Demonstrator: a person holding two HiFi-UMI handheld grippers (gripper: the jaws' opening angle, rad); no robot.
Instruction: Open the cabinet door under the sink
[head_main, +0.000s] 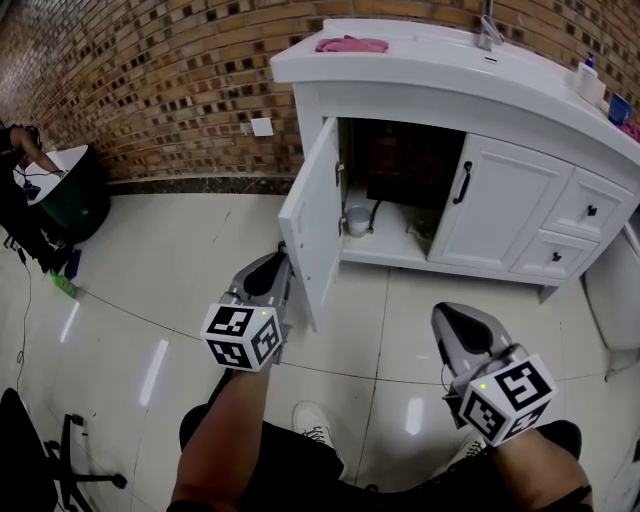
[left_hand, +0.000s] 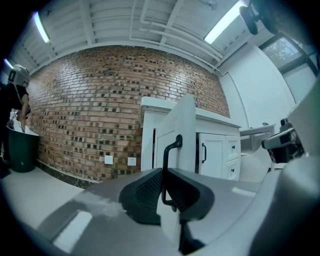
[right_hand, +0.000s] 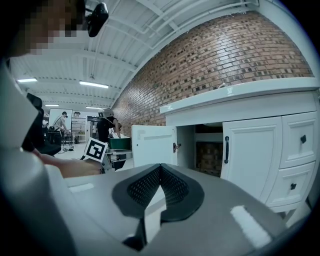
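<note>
- head view: a white sink cabinet (head_main: 505, 160) stands against a brick wall (head_main: 150, 80) on a pale tiled floor (head_main: 170, 270).
- its left cabinet door (head_main: 315, 210) is swung well out toward the camera, so the dark inside shows, with a small metal pot (head_main: 357, 220) on the bottom shelf.
- the right-hand door (head_main: 495, 205) is closed, and two drawers (head_main: 590, 210) sit beside it.
- a pink cloth (head_main: 352, 44) lies on the white desk top (head_main: 420, 70), near the faucet (head_main: 489, 32).
- the left gripper (head_main: 280, 268) reaches up to the outer face of the open door, at its free edge.
- the right gripper (head_main: 452, 315) hangs over the floor, well apart from the cabinet.
- left gripper view: the dark fingers (left_hand: 147, 187) are clenched on the black door handle (left_hand: 170, 150), which rises from between them and bends onto the white door.
- right gripper view: this gripper's fingers (right_hand: 142, 187) are pressed together at their tips with nothing between them.
- beyond them the open door stands out from the cabinet, a metal hinge (right_hand: 176, 146) on its inner side, and the left gripper's marker cube (right_hand: 96, 149) shows beside it.
</note>
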